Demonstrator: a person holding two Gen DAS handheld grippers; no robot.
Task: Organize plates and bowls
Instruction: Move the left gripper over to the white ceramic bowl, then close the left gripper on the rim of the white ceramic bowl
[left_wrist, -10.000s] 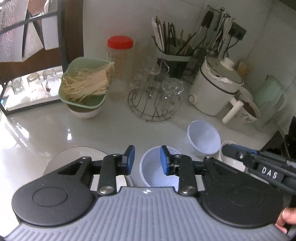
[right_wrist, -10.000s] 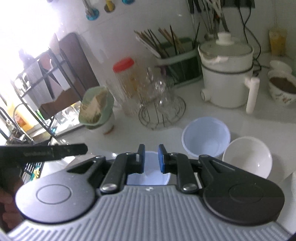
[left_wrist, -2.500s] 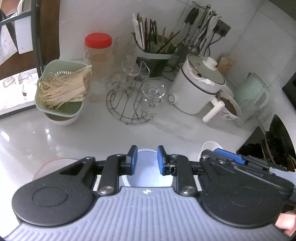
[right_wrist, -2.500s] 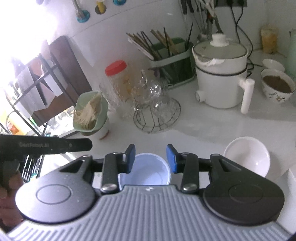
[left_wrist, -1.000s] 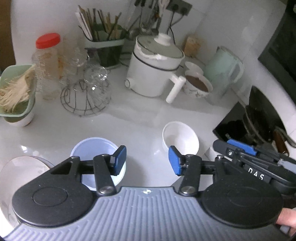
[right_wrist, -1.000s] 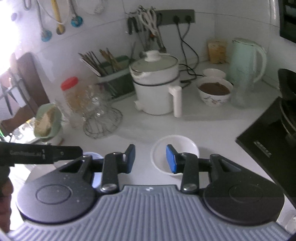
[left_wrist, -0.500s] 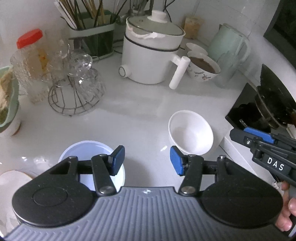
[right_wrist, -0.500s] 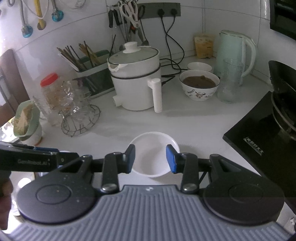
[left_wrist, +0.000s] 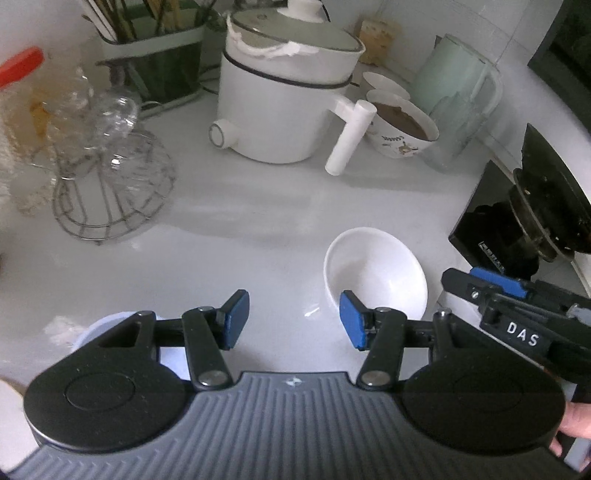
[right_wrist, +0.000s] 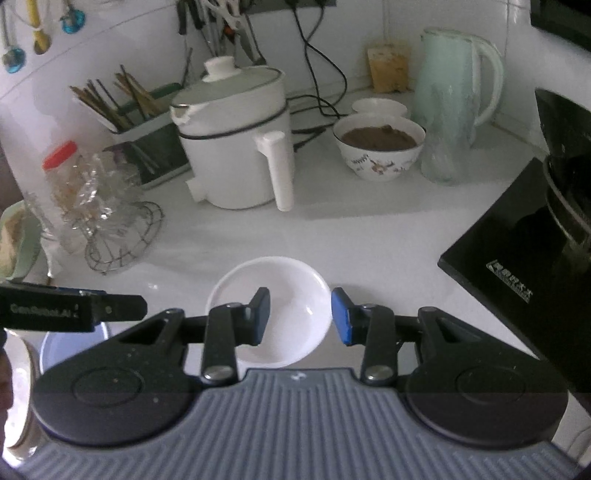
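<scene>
An empty white bowl (right_wrist: 291, 306) sits upright on the white counter, and it shows too in the left wrist view as the white bowl (left_wrist: 376, 269). My right gripper (right_wrist: 300, 317) hovers open over the bowl's near right side, its right finger (right_wrist: 341, 317) by the rim; contact cannot be told. Left of that bowl, my left gripper (left_wrist: 293, 323) is open over bare counter, nothing between its fingers. A pale blue bowl (left_wrist: 110, 325) lies mostly hidden under the left gripper's body, also seen as the blue bowl (right_wrist: 74, 343). A plate edge (left_wrist: 11, 410) peeks in at far left.
Behind stand a white electric pot (right_wrist: 236, 147), a wire rack of glasses (left_wrist: 107, 177), a utensil holder (left_wrist: 155, 59), a bowl of brown food (right_wrist: 380, 144), a green kettle (right_wrist: 454, 85) and a red-lidded jar (right_wrist: 62, 173). A black cooktop (right_wrist: 517, 266) borders the right.
Both grippers have moved right and down toward the white bowl, which now looms larger. The blue bowl has slid to the left edge of each view. Jaw openings look unchanged.
</scene>
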